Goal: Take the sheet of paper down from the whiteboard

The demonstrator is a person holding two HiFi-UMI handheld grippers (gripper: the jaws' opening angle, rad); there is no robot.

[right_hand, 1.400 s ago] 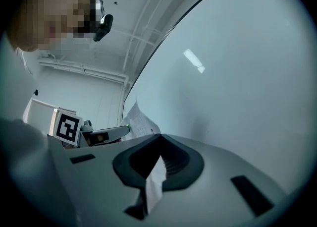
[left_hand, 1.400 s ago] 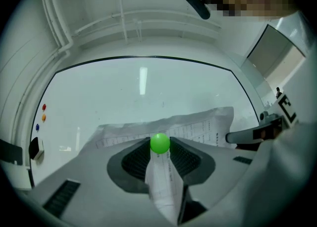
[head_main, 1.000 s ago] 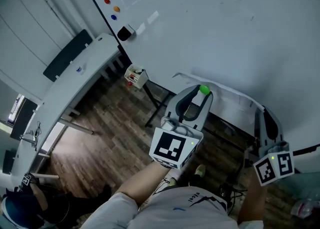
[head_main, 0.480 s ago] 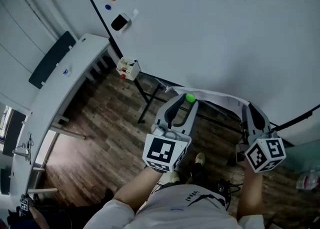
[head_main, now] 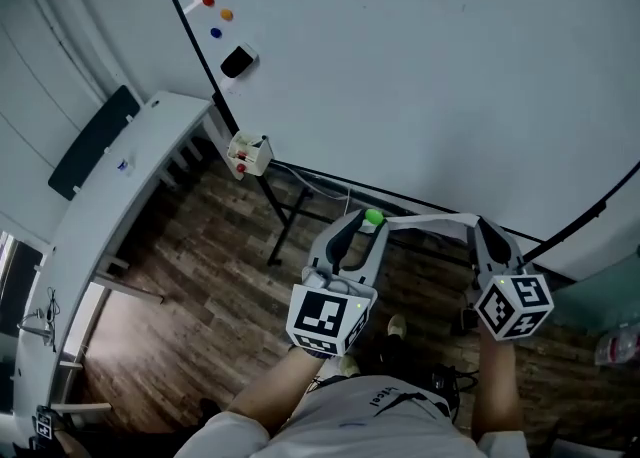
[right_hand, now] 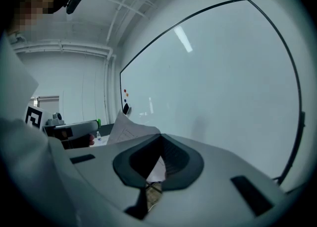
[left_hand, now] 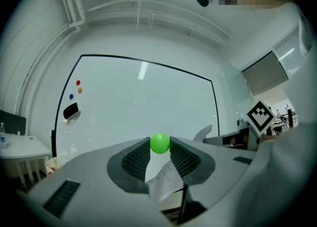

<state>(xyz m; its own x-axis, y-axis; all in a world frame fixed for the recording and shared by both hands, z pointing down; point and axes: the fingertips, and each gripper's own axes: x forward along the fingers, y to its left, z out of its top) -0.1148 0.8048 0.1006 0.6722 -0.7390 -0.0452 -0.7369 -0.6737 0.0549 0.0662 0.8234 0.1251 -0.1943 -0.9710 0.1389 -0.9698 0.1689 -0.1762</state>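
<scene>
The sheet of paper (head_main: pixel 430 220) is already off the whiteboard (head_main: pixel 420 66) and hangs as a narrow band between the two grippers, at about four o'clock in the head view, over the wooden floor (head_main: pixel 220 276). The left gripper (head_main: pixel 366 224) has its jaws clamped on a green ball (left_hand: pixel 159 142), probably the head of a magnet, with the sheet's corner trailing below it between the pads. The right gripper (head_main: pixel 482 231) is pinched closed on the opposite edge, with a paper corner sticking up at nine o'clock of its jaws. The main risk is on the left. A round ball held at the tips could squirt out, and if the pads bear only on the ball that corner would drop. Drawing the hands apart could also tear the sheet, while crowding them together would crease it.
</scene>
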